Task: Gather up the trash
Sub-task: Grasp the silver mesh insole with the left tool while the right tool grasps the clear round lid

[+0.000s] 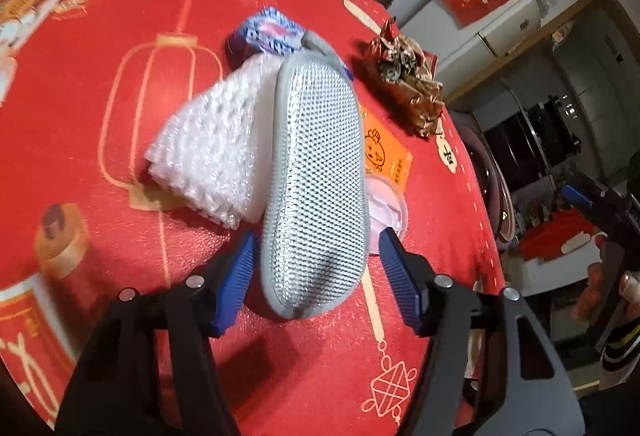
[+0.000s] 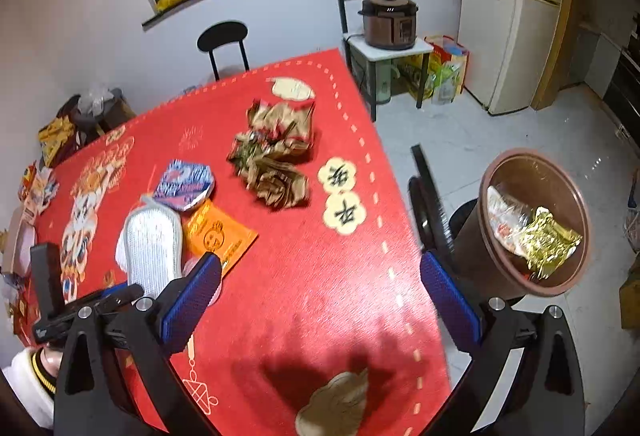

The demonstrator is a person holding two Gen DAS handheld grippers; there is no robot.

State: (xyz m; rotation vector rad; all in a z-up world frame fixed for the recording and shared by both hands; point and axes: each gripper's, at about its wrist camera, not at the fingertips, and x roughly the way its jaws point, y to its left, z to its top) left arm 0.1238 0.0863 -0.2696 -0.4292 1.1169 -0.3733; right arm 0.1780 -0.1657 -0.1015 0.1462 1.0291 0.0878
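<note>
My left gripper (image 1: 318,268) is open, its blue pads on either side of a silver mesh scouring pad (image 1: 316,179) with a grey rim that lies on the red table (image 1: 120,35); it also shows in the right wrist view (image 2: 152,248). White foam netting (image 1: 212,151) lies under its left side. A blue-white wrapper (image 1: 268,33), a crumpled gold-brown wrapper (image 1: 408,79) and an orange packet (image 1: 386,151) lie beyond. My right gripper (image 2: 320,288) is open and empty above the table's right part. A brown trash bin (image 2: 532,220) with trash in it stands on the floor to the right.
A black chair back (image 2: 428,191) stands between the table edge and the bin. A crumpled brown paper (image 2: 336,404) lies at the near edge. Boxes (image 2: 36,187) crowd the table's left end. A cooker on a small stand (image 2: 388,19) and a fridge (image 2: 520,15) are behind.
</note>
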